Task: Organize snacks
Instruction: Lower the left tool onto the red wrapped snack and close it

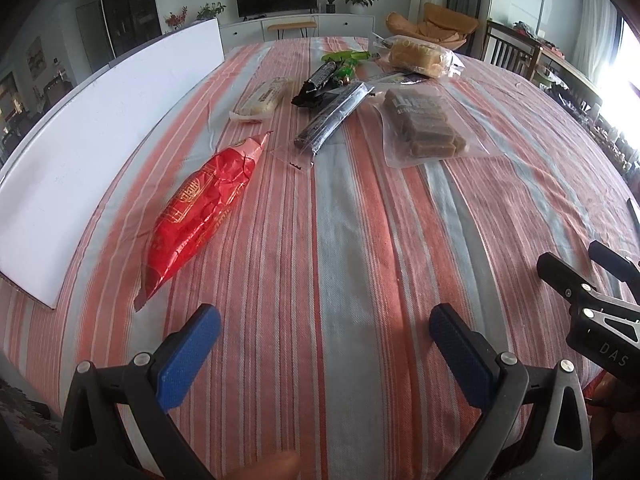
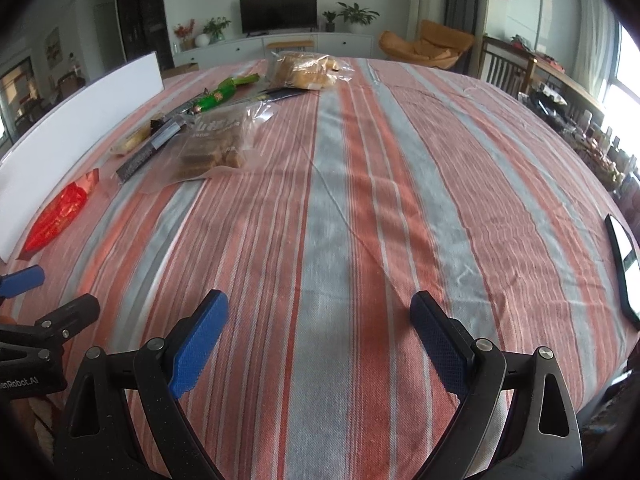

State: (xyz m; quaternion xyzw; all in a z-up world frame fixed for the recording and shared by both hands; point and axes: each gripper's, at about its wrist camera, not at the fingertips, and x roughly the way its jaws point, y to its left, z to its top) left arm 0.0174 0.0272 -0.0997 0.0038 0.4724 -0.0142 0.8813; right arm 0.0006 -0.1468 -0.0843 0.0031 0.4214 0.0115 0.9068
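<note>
In the left wrist view, the left gripper [image 1: 325, 330] is hanging released at the bottom of the frame, its blue pads [image 1: 188, 356] spread wide over the striped tablecloth [image 1: 360, 240] and grasping nothing. A red snack packet [image 1: 200, 208] is lying at centre left beside a white board [image 1: 92, 136]. Toward the upper centre a dark wrapped bar [image 1: 332, 116], a pale cracker packet [image 1: 264, 98], a clear bag of brown blocks [image 1: 424, 124], a green packet [image 1: 346, 56] and a bread bag [image 1: 420, 56] are sitting near each other. The right gripper [image 1: 576, 264] is showing at the right edge.

In the right wrist view, the right gripper [image 2: 319, 320] is also hanging released over bare cloth at the bottom, gripping nothing. The snacks are clustering at upper left: brown blocks [image 2: 214, 144], bread bag [image 2: 308, 68], green packet [image 2: 220, 94], red packet [image 2: 60, 214]. A phone [image 2: 624, 264] is lying at the right edge.
</note>
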